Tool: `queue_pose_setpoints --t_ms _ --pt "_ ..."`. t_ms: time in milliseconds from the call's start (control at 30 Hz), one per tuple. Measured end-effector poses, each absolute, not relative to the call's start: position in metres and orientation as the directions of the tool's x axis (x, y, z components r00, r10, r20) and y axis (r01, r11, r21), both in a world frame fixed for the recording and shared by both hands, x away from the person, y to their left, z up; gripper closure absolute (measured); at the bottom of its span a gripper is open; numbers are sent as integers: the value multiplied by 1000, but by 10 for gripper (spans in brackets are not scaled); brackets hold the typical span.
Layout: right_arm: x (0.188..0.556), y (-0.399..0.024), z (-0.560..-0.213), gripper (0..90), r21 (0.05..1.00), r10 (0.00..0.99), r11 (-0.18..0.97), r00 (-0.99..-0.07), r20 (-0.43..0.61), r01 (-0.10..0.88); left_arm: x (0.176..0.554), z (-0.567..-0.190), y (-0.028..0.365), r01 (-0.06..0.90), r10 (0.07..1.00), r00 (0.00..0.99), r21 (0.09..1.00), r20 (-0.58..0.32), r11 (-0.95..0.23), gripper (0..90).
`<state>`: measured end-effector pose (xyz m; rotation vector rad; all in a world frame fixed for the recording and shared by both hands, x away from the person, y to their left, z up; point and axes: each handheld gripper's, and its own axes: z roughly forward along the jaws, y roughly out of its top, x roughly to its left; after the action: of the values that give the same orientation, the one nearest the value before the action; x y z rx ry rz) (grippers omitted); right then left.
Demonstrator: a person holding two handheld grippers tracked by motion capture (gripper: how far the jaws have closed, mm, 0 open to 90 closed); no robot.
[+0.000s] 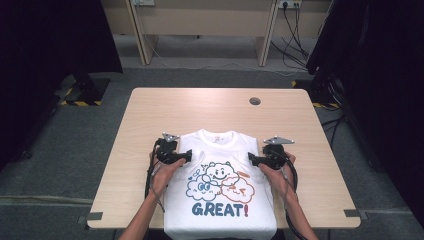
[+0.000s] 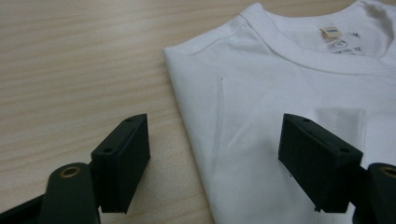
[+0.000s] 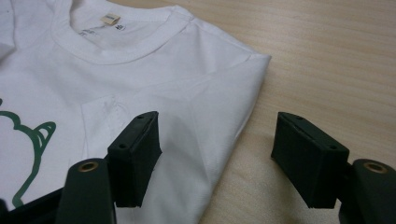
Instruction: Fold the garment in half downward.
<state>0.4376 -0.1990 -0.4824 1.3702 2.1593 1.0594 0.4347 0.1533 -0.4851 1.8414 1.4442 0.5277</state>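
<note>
White T-shirt [image 1: 220, 182] lies lengthwise toward the person — left gripper [image 1: 187, 156] and right gripper [image 1: 252, 160] each straddle a folded side edge, jaws apart, nothing pinched.

A white T-shirt [image 1: 220, 200] lies flat and face up on the counter, its sleeves folded under so that the body forms a narrow upright rectangle. The ribbed neckline points to the far side of the counter; the hem reaches the near edge and hangs slightly over it. On the chest is a cartoon print of three smiling clouds, outlined in blue, dark green and orange, with the word "GREAT!" below in blue letters and a red exclamation mark. A small tan label sits inside the back of the collar, with printed marks beneath it. Both folded side edges are straight and smooth, and the fabric shows only faint creases near the shoulders.
</note>
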Motion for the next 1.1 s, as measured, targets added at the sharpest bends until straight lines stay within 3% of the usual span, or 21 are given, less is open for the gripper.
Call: queue_pose_setpoints --t_ms 200,433,600,800,1100 --pt "440 -194 -481 430 748 882 275 -467 53 604 436 -484 152 646 951 296 752 -91 -129 337" --pt "442 -193 -479 708 747 862 316 -505 31 585 433 -484 148 623 936 344 764 -74 -168 595" --pt "442 -192 -479 815 755 860 304 -508 45 582 432 -485 149 610 931 356 774 -79 -168 742" --pt "440 -192 -479 854 769 863 299 -505 36 565 431 -483 148 596 928 366 783 -67 -179 830" --pt "437 -192 -472 856 802 871 270 -490 32 533 430 -476 148 563 928 370 807 -54 -178 846"
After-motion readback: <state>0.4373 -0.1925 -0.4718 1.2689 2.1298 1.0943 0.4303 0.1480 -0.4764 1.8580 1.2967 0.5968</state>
